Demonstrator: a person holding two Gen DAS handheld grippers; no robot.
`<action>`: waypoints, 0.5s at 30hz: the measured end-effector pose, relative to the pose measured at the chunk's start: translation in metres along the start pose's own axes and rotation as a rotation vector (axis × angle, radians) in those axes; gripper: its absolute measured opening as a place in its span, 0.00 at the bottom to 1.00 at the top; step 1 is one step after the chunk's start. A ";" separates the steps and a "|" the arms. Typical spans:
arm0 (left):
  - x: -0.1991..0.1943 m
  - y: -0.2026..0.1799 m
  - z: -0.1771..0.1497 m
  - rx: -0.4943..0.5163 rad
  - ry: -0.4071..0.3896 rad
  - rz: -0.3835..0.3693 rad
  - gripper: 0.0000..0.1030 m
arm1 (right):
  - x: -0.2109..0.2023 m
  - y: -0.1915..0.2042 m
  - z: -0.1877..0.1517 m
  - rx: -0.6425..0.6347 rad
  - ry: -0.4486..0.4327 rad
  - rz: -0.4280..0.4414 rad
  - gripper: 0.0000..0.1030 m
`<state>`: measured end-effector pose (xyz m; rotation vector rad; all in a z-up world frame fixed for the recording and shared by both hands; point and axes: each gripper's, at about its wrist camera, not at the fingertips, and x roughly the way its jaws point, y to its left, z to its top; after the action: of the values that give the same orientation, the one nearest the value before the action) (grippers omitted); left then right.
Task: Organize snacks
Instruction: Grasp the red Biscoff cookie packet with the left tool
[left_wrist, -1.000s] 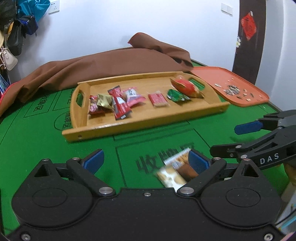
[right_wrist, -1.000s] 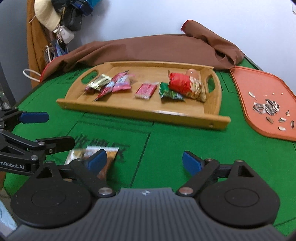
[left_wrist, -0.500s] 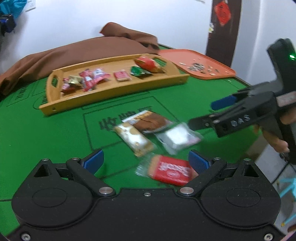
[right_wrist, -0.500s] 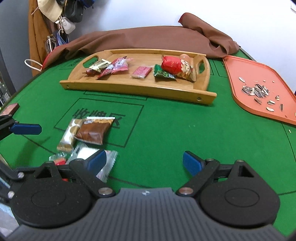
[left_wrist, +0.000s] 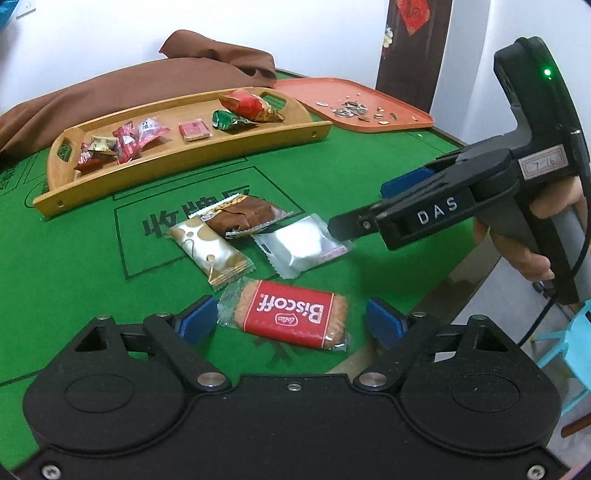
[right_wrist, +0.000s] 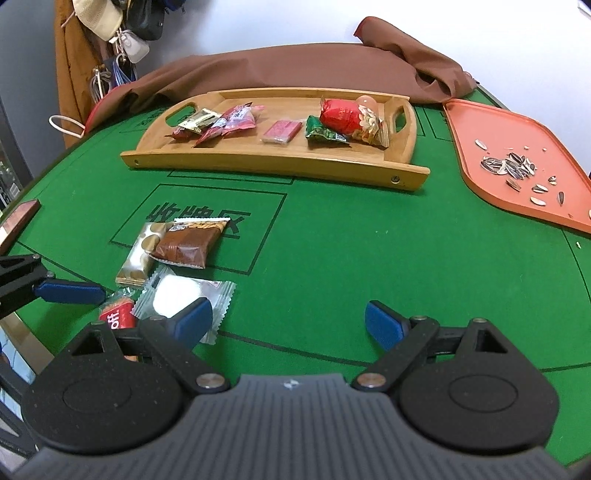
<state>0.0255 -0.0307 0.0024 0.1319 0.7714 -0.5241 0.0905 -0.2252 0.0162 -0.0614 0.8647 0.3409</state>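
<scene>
Several snack packets lie loose on the green table: a red Biscoff packet (left_wrist: 291, 314), a white packet (left_wrist: 301, 246), a gold-and-white packet (left_wrist: 210, 251) and a brown packet (left_wrist: 243, 216). My left gripper (left_wrist: 290, 321) is open, with the Biscoff packet lying between its fingers on the table. My right gripper (right_wrist: 288, 323) is open and empty, its left finger over the white packet (right_wrist: 177, 295); it also shows in the left wrist view (left_wrist: 424, 206). A wooden tray (left_wrist: 177, 168) farther back holds several wrapped snacks.
An orange tray (right_wrist: 476, 158) with sunflower seeds sits at the right. A brown cloth (right_wrist: 295, 66) lies behind the wooden tray. The table's near edge (left_wrist: 454, 273) runs close to the loose packets. Bags hang at the far left (right_wrist: 122, 29).
Both grippers have pulled back toward the table's near edge, bringing the loose packets into view. The left gripper now straddles the Biscoff packet. Both stay open.
</scene>
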 end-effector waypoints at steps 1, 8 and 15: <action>0.001 0.001 0.001 -0.002 -0.002 0.007 0.77 | 0.000 0.000 -0.001 0.001 0.002 0.001 0.92; -0.004 0.010 0.004 -0.033 -0.012 0.025 0.68 | 0.000 0.002 0.000 -0.003 0.001 0.010 0.92; -0.010 0.025 0.005 -0.084 -0.020 0.077 0.61 | -0.004 0.016 -0.004 -0.070 -0.003 0.068 0.95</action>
<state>0.0349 -0.0065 0.0114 0.0778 0.7646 -0.4189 0.0806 -0.2119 0.0180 -0.0960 0.8536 0.4352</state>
